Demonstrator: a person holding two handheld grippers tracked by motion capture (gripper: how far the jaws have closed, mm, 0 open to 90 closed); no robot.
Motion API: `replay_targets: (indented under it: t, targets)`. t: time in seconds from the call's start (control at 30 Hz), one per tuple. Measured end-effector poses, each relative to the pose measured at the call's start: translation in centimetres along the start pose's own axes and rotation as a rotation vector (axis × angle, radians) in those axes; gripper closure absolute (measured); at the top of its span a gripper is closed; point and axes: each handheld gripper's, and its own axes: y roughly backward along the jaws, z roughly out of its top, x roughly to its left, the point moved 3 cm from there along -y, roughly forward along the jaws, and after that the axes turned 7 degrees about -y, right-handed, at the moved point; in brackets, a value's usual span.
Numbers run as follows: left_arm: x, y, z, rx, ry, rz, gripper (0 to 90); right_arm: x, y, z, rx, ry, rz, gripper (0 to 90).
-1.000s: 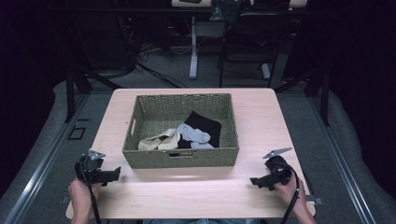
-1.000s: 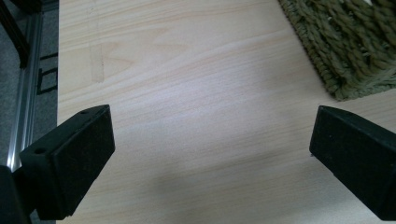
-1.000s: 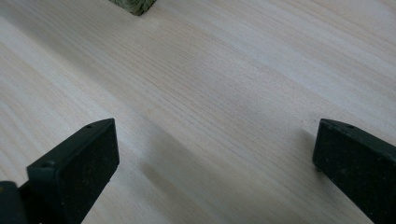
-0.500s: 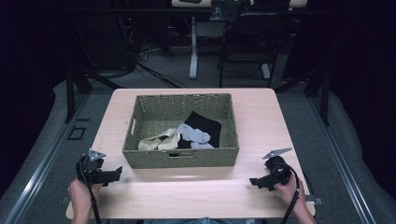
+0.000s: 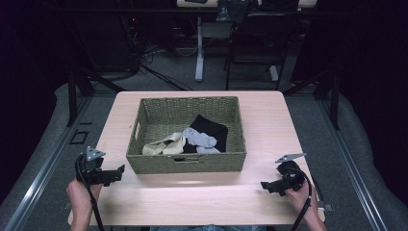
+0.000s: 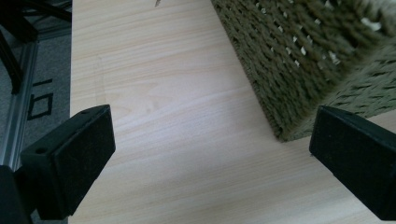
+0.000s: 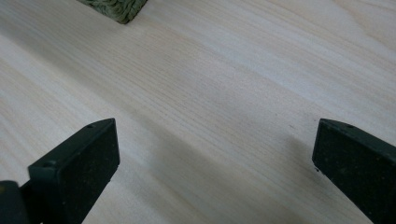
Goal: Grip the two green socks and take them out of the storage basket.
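Note:
A green woven basket [image 5: 187,163] stands in the middle of the light wooden table [image 5: 269,120]. Inside lie a beige garment [image 5: 162,144], a grey-blue sock [image 5: 199,138] and a black cloth [image 5: 210,129]. My left gripper [image 5: 117,173] rests open near the table's front left, just left of the basket's front corner [image 6: 299,107]; its jaws stand wide apart with nothing between them. My right gripper [image 5: 266,186] is open at the front right, low over bare wood, and a basket corner [image 7: 116,8] shows far off in its view.
Grey floor and a metal rail [image 5: 43,163] run along the table's left side, another rail [image 5: 356,183] along the right. Desk legs, cables and chairs [image 5: 199,53] stand in the dark behind the table.

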Motion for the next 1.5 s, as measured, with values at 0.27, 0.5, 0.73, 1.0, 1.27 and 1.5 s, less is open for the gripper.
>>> replay_targets:
  t: [0.27,0.5,0.73,1.0,1.27,1.5]
  targets:
    - [-0.1,1.0,1.1,0.001,0.008,-0.028,0.5,0.2,-0.1,-0.2,-0.002,0.005,0.006,0.0]
    - [-0.8,2.8,3.0,-0.06,-0.005,-0.074,0.5,0.2,0.1,-0.4,0.005,0.013,0.003,0.0]
    - [-1.4,3.7,5.9,-0.072,-0.054,-0.107,0.4,0.3,0.1,-0.5,0.008,0.011,0.004,0.1]
    - [-1.7,2.9,9.8,-0.045,-0.119,-0.152,0.4,0.1,0.2,-0.5,0.001,0.009,0.0,0.2]
    - [-2.7,1.5,12.3,-0.013,-0.171,-0.192,0.3,0.1,0.0,-0.5,0.007,0.01,-0.001,0.4]
    - [-3.2,0.1,13.9,0.0,-0.196,-0.223,0.0,0.1,0.1,-0.5,0.009,0.005,0.009,0.4]
